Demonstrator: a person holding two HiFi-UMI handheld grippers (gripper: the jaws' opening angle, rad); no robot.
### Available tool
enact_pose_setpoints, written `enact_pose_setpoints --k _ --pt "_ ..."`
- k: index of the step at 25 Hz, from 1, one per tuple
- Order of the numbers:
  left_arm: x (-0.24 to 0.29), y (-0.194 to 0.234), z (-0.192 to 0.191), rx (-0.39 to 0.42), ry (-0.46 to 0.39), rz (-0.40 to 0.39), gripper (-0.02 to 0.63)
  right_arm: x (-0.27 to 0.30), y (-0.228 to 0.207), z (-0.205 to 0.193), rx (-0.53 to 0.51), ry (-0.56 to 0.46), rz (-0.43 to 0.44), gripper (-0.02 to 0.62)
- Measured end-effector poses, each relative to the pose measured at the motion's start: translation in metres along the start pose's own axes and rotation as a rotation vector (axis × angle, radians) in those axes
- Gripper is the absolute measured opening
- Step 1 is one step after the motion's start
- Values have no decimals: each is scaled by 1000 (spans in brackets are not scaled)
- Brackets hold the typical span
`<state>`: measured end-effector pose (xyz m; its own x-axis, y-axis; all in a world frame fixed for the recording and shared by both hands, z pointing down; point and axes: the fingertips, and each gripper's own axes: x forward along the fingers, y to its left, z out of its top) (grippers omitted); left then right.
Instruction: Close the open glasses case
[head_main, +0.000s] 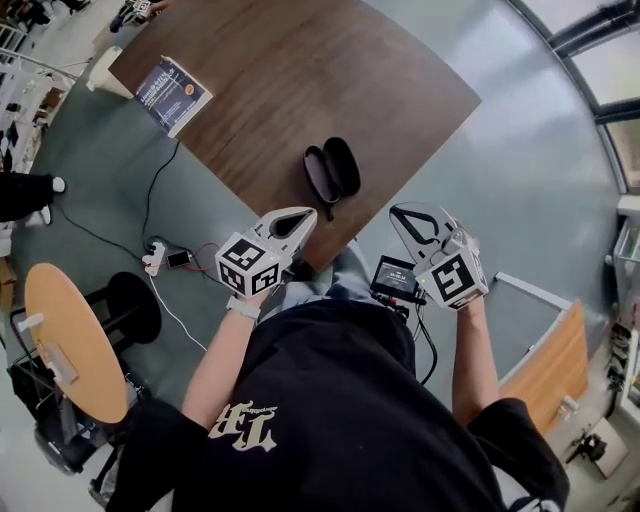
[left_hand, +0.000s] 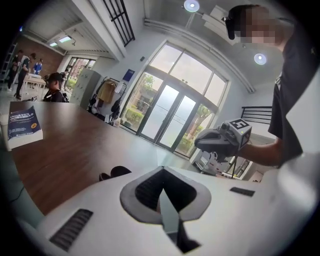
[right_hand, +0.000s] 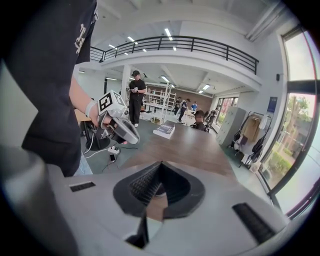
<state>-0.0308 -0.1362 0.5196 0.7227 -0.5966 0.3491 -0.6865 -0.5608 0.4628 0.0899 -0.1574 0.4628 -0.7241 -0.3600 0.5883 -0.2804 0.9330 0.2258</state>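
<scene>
**Both grippers up short of the counter, case lying open**

Looking down on the brown counter, and there's the black glasses case, wide open, its two halves side by side with the hollows facing up. It sits close to the counter's near edge. Its long axis runs away from the person, almost straight up the head view with a slight lean. Nothing is touching it.

Left gripper is raised in front of the person, its tip at the counter's near edge, below and left of the case. Its own view shows the jaws drawn together to a point at the tip, nothing between them, with the case a low dark shape on the counter just beyond.

Right gripper is up on the other side, off the counter's corner and apart from the case. Jaws pinched together there too, empty.

At the counter's far left corner lies a blue-covered book.
</scene>
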Motion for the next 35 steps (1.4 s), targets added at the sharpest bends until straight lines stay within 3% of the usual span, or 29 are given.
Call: enact_pose_setpoints --k 6,11,16,27,35 --pt "48 43 -26 -35 76 83 5 29 -36 -33 -38 30 70 -12" --pt "80 79 -62 -59 210 182 5 60 -48 -57 -66 61 147 -12" --pt "108 102 -85 -108 275 252 5 98 -60 -92 -87 111 229 -12" --pt "117 116 -115 -199 299 373 5 153 -49 -136 -184 181 434 -12" --pt "128 126 -120 -189 333 404 5 181 -49 -150 -229 216 506 -12"
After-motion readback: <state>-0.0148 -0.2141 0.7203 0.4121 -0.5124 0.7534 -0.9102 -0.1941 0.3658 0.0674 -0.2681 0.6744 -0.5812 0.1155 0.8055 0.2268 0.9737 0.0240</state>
